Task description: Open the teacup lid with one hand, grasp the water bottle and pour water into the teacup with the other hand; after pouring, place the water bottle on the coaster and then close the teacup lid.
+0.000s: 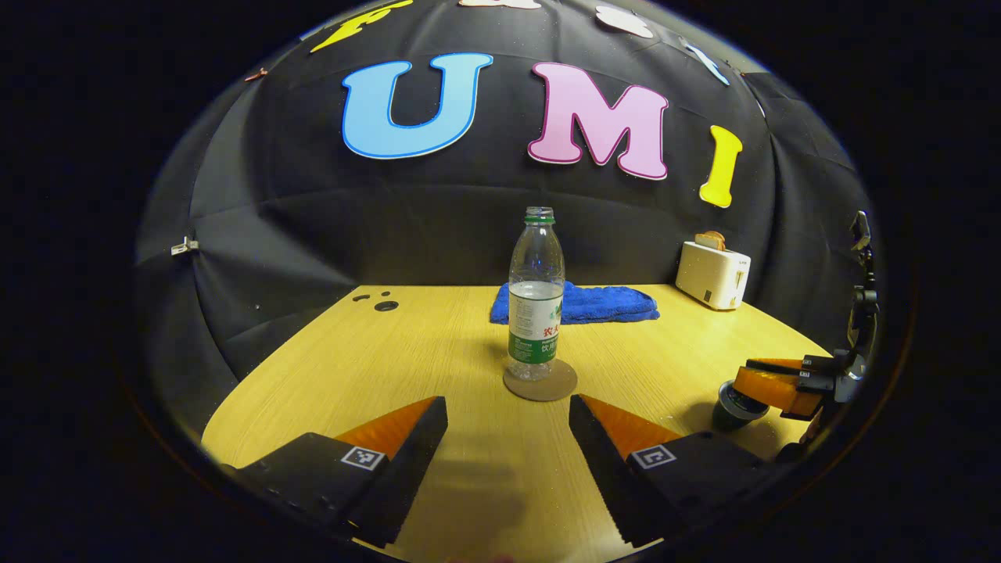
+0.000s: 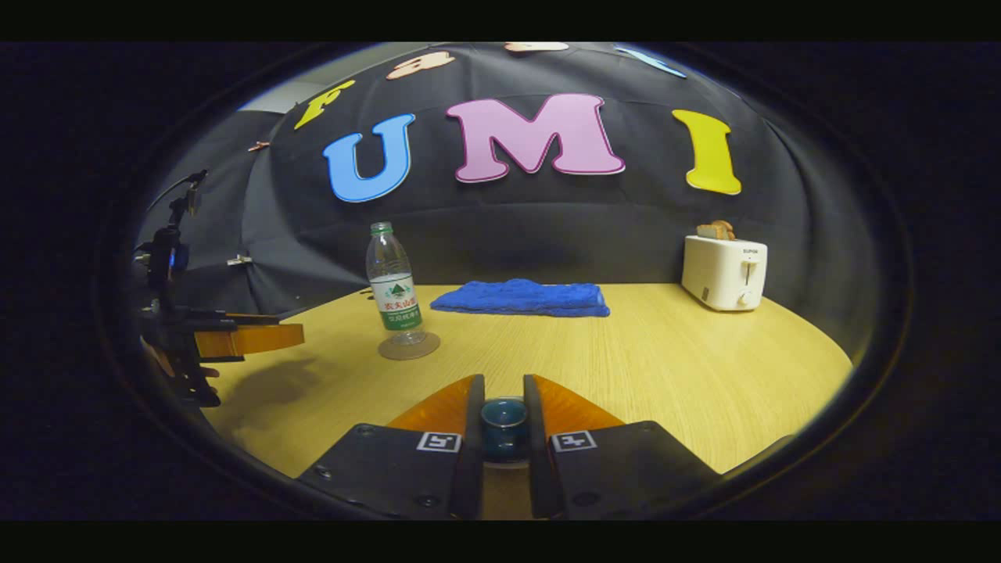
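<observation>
On the wooden table (image 1: 438, 344), near its middle, the water bottle (image 1: 536, 297) stands upright on the round coaster (image 1: 540, 381), cap off and roughly half full. From the left gripper view, the left gripper (image 1: 508, 422) hangs just short of the bottle with its fingers spread wide and nothing between them; the bottle lies straight ahead in the gap. Behind the bottle, toward the far edge, a folded blue cloth (image 1: 594, 303) lies flat, and a white toaster (image 1: 712, 274) with bread in its slot sits at the far right. A few small dark holes (image 1: 383, 303) mark the tabletop at the far left.

At the near right of that view, the right gripper (image 1: 770, 387) reaches in over a dark teacup (image 1: 731, 408).

From the right gripper view, the right gripper (image 2: 504, 414) has its fingers drawn close on either side of a small dark blue lid (image 2: 504, 418), both fingers pressing against it. The bottle (image 2: 393, 285) and coaster (image 2: 409, 346) sit to the far left, the cloth (image 2: 522, 298) beyond the middle, the toaster (image 2: 723, 272) at far right. The left gripper (image 2: 250, 338) shows at the left edge, near the bottle but apart from it.
</observation>
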`<state>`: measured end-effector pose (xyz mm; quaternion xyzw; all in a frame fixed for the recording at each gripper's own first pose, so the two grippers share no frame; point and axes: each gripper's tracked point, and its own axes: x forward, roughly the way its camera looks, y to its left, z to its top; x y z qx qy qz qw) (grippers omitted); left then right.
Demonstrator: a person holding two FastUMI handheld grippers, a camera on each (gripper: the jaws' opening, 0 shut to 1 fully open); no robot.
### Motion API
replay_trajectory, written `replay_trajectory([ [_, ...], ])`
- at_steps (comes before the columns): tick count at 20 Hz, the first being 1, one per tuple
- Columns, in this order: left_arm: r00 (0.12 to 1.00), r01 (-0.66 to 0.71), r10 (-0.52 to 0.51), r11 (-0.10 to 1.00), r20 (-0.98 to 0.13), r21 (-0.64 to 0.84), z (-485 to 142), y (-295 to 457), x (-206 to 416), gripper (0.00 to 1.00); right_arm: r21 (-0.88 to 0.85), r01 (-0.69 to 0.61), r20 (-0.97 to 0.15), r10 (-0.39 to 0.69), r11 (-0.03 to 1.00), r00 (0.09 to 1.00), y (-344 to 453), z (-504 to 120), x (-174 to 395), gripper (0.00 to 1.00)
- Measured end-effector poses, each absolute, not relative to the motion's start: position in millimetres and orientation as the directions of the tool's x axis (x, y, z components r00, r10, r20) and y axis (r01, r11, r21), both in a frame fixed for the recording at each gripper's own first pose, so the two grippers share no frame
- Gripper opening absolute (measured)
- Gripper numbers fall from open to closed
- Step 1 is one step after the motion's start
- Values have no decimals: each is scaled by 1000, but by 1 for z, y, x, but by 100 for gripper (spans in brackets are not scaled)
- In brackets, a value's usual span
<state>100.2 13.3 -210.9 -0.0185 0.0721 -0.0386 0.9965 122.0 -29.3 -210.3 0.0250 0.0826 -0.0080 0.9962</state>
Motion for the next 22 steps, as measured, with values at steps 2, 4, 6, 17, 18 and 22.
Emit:
replay_trajectory([
  [2, 987, 69, -73, 997, -146, -26, -213, 14, 100, 98, 56, 14, -185, -4, 998, 983, -29, -218, 123, 27],
  [4, 987, 67, -70, 997, -146, -26, -211, 13, 99, 99, 56, 6, -196, 5, 998, 981, -26, -223, 124, 27],
  [6, 987, 67, -72, 997, -146, -35, -209, 13, 98, 98, 38, 4, -192, 4, 999, 981, -25, -223, 122, 27],
  [17, 990, 62, -69, 996, -125, -58, -172, 12, 82, 99, 45, 11, -219, -1, 999, 976, -28, -204, 107, 56],
  [18, 991, 61, -68, 996, -117, -62, -165, 10, 80, 99, 46, -4, -217, 14, 999, 976, -25, -197, 103, 56],
  [22, 995, 55, -60, 996, -84, -65, -128, 4, 62, 98, 13, -15, -215, 18, 1000, 976, -27, -155, 85, 90],
])
